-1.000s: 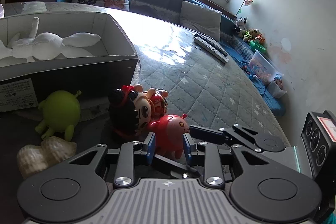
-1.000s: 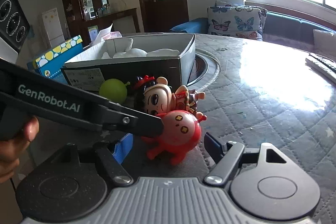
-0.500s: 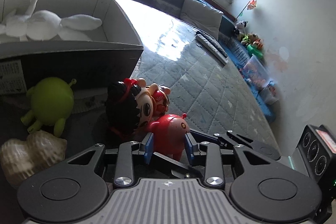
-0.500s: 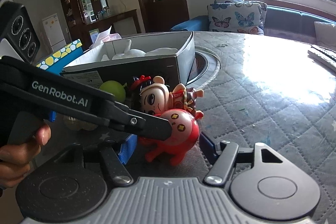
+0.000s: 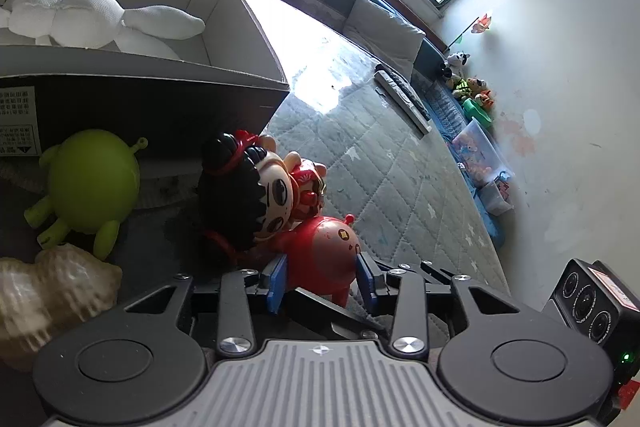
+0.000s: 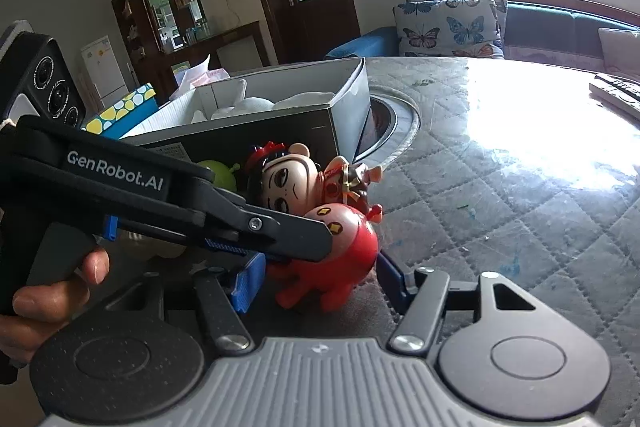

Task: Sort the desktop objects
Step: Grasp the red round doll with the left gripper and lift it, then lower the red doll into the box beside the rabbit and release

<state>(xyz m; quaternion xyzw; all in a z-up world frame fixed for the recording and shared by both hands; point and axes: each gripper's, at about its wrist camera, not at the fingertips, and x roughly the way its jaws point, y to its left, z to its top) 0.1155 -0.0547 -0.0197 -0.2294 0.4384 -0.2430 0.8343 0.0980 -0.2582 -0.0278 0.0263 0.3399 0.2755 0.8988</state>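
A red round toy figure (image 5: 322, 255) stands on the quilted table, and my left gripper (image 5: 322, 283) is shut on it, blue pads on both sides. It also shows in the right wrist view (image 6: 340, 247), gripped by the left gripper's black fingers (image 6: 296, 231). My right gripper (image 6: 320, 279) is open, its jaws either side of the same toy without touching. A black-haired doll (image 5: 256, 195) lies against the red toy. A green alien toy (image 5: 92, 183) and a seashell (image 5: 52, 299) sit to the left.
A cardboard box (image 5: 160, 79) holding a white plush rabbit (image 5: 92, 23) stands just behind the toys. Remote controls (image 5: 404, 99) lie far across the table (image 5: 400, 195). A sofa with cushions is beyond.
My left gripper has pushed forward around the red toy and tilted, bringing the toys closer. My right gripper has stayed open near the toy.
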